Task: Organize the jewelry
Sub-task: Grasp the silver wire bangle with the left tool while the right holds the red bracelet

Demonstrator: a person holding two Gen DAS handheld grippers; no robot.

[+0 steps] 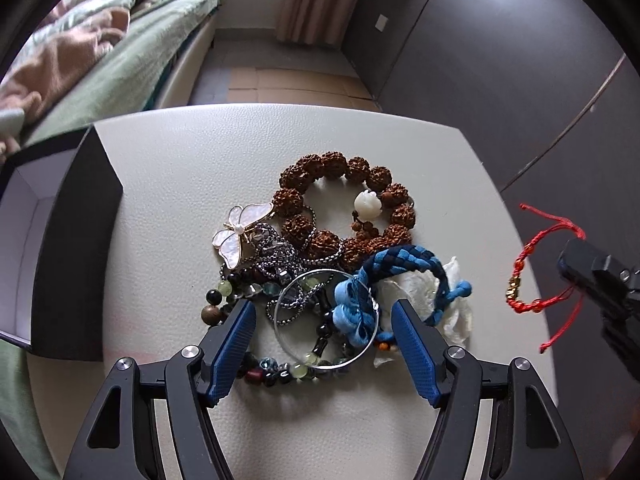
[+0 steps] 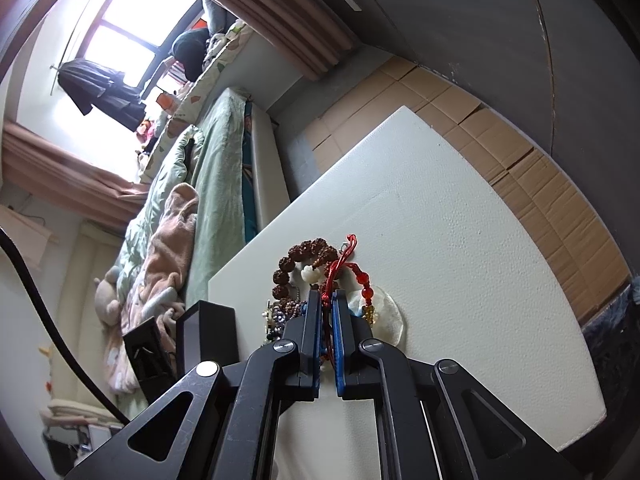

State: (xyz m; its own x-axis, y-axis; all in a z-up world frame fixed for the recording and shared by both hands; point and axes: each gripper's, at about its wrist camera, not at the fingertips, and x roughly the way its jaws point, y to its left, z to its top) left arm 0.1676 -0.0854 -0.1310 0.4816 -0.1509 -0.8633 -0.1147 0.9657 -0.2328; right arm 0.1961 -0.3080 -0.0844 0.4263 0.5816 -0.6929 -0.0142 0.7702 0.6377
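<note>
A heap of jewelry lies on the white table point(image 1: 168, 168): a brown seed-bead bracelet point(image 1: 344, 196), a white butterfly brooch point(image 1: 240, 232), a silver chain point(image 1: 280, 260), a silver bangle point(image 1: 326, 318), a blue braided cord point(image 1: 400, 264) and a dark bead bracelet point(image 1: 280, 368). My left gripper point(image 1: 324, 312) is open, its fingers on either side of the bangle, just above the heap. My right gripper point(image 2: 327, 300) is shut on a red string bracelet point(image 2: 346, 266), held in the air right of the heap; it also shows in the left wrist view point(image 1: 532, 268).
An open black box point(image 1: 76, 248) with a pale inside stands at the table's left edge, also in the right wrist view point(image 2: 208, 332). A bed with green bedding point(image 1: 120, 60) lies beyond the table. Cardboard covers the floor point(image 2: 520, 168). A dark wardrobe point(image 1: 500, 60) stands on the right.
</note>
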